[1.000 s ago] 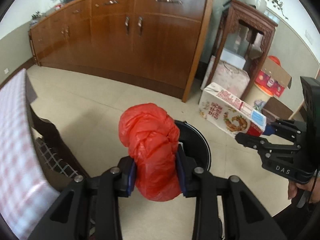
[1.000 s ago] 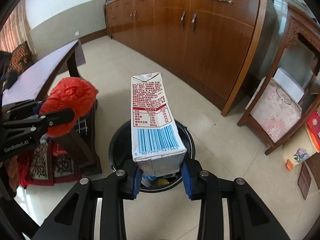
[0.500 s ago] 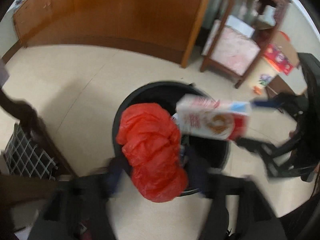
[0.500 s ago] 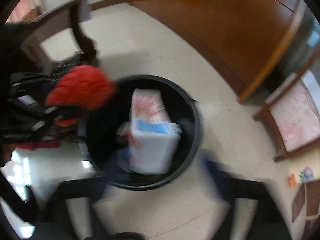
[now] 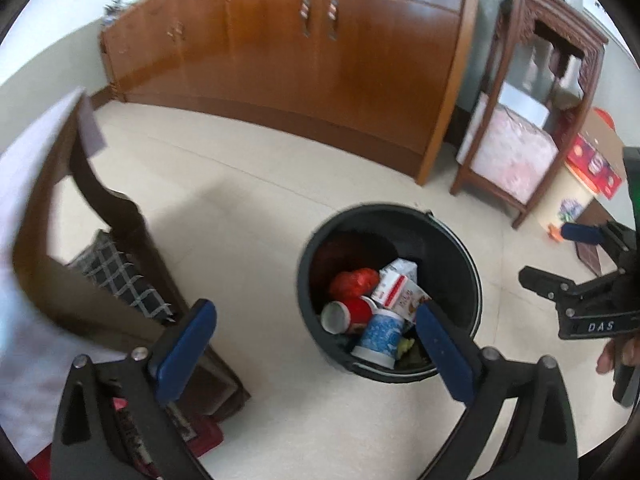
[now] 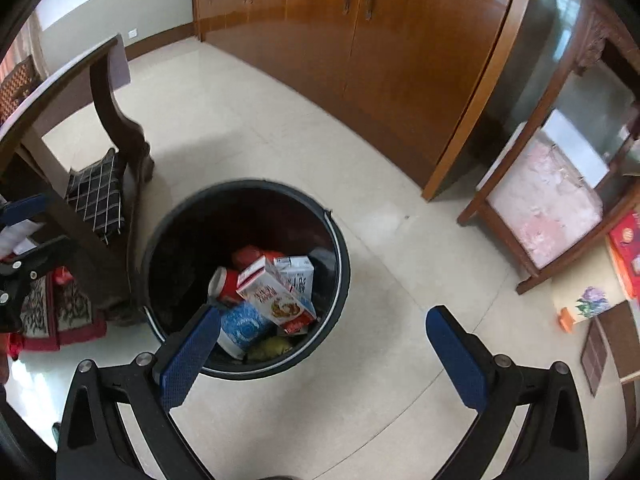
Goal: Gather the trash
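Both claws hung empty: the left gripper (image 5: 316, 320) was opening, nothing between its pads; the right gripper (image 6: 322, 330) gaped wide. The milk carton (image 6: 276, 296) and red bag (image 5: 354, 282) lay in the black bin (image 5: 468, 264), at twelve o'clock. Best withdraw upward, clear of the rim.

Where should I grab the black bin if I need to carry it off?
Take the black bin by its upper rim from straight above, one pad inside the wall and one outside. The far-right rim is bare; the trash lies low against the near wall. A thin metal bail seems to hug that side, an alternative hold.
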A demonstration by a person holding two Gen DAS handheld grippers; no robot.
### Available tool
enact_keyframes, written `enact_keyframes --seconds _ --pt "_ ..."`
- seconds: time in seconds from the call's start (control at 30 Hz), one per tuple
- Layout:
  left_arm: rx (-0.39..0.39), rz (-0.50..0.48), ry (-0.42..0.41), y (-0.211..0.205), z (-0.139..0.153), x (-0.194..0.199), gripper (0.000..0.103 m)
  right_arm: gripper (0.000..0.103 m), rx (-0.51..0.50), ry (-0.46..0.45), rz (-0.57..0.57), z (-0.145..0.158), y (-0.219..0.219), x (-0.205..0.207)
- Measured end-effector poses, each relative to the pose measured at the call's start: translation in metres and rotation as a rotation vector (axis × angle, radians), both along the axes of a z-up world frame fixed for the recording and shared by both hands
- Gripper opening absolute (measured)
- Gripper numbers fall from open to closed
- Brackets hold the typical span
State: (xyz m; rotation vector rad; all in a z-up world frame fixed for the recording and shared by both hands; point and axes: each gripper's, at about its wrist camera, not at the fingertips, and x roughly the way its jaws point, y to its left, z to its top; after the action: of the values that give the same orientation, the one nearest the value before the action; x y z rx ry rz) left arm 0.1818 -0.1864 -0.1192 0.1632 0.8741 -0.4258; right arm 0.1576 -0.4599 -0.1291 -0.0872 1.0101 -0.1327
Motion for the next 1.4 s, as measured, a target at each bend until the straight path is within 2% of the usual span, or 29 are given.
enact_keyframes --seconds 0.2,0.5,0.63,0.87,1.17,1.4 --pt "0.0 0.051 -0.05 0.024 0.018 -0.01 0.1 0.103 0.003 -0.106 -0.008 0.036 0.034 -0.019" --pt "0.006 0.13 -0.139 0.059 0.046 -0.035 0.101 0.103 0.04 -0.168 0.011 0.065 0.086 -0.041" --pt "-0.015 0.174 -0.163 0.083 0.062 -0.048 0.101 0.103 0.066 -0.192 0.007 0.08 0.105 -0.054" --pt "-0.004 0.201 -0.187 0.103 0.079 -0.08 0.101 0.103 0.062 -0.227 0.027 0.103 0.141 -0.08" --pt "-0.044 0.235 -0.236 0.126 0.114 -0.12 0.101 0.103 0.017 -0.308 0.023 0.151 0.173 -0.127" --pt "-0.047 0.249 -0.321 0.135 0.147 -0.15 0.101 0.103 0.025 -0.384 0.007 0.19 0.185 -0.163"
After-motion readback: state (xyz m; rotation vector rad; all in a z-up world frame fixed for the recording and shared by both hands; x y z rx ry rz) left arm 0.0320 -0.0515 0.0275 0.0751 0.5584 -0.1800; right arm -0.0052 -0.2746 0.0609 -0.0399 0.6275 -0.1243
